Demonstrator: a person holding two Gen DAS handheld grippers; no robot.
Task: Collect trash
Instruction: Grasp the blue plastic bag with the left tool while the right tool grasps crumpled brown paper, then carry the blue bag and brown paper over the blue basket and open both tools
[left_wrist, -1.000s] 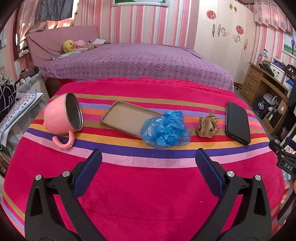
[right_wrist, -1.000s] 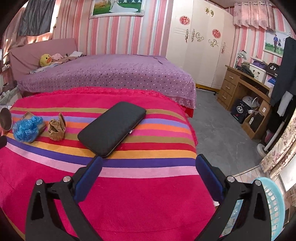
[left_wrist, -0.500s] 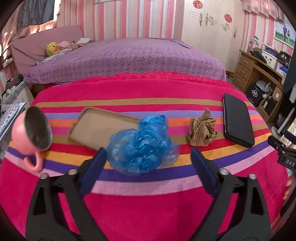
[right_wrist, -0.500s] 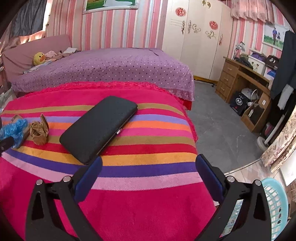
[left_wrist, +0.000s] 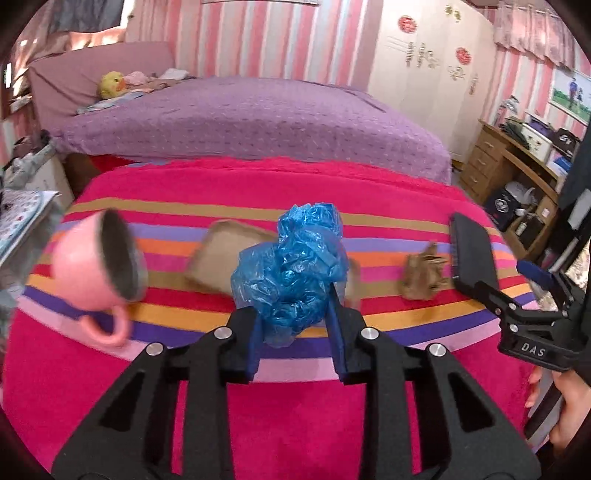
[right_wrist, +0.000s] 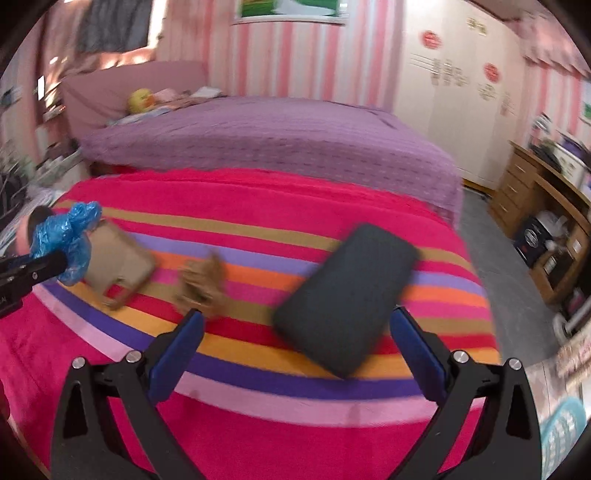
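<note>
The left tool (left_wrist: 295, 325) has just been closing, and its blue pads now pinch the lower part of the crumpled blue plastic bag (left_wrist: 291, 269), which a second ago lay loose against the tan tray (left_wrist: 221, 258) with the jaws wide on either side of it. The bag now bunches up taller between the pads, its top standing over the tray (whether it has fully left the striped blanket (left_wrist: 184, 406) I cannot tell from here). So the first piece of trash looks secured. Meanwhile the right tool (right_wrist: 295, 339) has swung over towards the middle of the blanket, jaws apart and empty, with the brown paper wad (right_wrist: 203, 284) now just ahead of its left finger and the black case (right_wrist: 343, 299) lying between the two. I would guess the wad is the right tool's target, since it looks like trash and the case and the pink mug (left_wrist: 92, 266) do not. A pale blue basket (right_wrist: 565, 435) shows at the lower right edge, probably where both pieces belong.
</note>
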